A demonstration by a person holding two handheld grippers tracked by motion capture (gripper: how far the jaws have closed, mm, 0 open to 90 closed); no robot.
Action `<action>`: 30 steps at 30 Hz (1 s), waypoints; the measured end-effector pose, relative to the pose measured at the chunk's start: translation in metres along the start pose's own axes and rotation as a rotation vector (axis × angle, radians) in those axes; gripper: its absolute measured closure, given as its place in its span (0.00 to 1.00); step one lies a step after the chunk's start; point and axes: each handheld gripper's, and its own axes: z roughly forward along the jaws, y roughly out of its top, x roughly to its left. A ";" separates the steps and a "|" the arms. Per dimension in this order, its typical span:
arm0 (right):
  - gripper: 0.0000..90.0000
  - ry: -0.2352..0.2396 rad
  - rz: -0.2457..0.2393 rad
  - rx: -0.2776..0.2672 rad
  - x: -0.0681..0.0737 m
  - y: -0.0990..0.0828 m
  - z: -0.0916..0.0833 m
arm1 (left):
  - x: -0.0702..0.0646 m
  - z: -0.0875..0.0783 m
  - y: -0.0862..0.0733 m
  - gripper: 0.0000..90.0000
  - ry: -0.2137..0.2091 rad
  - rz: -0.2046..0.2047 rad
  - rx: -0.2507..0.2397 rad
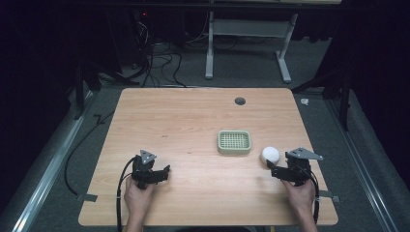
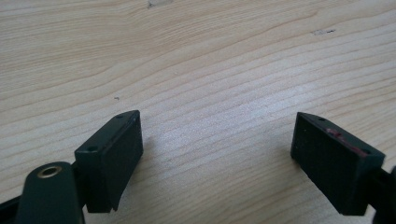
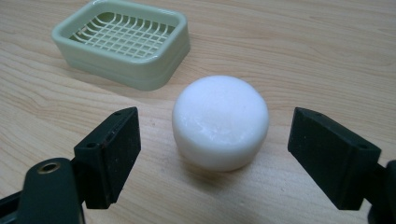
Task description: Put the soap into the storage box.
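A round white soap bar (image 1: 270, 154) (image 3: 220, 121) lies on the wooden table (image 1: 193, 121), just right of a pale green soap dish (image 1: 234, 142) (image 3: 123, 43) with a grid floor. My right gripper (image 1: 271, 167) (image 3: 217, 154) is open, its jaws standing on either side of the bar without touching it. My left gripper (image 1: 166, 170) (image 2: 217, 156) rests open at the table's front left, with only bare wood between its jaws.
A dark round cable port (image 1: 240, 101) sits in the table near its far edge. Cables (image 1: 159, 63) and a grey desk frame (image 1: 246, 43) stand on the floor beyond the table. A black cable (image 1: 82, 145) runs along the table's left side.
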 end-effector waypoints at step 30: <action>0.16 -0.011 0.005 0.078 -0.004 0.013 0.041 | 0.000 0.000 0.000 0.19 0.000 0.001 0.002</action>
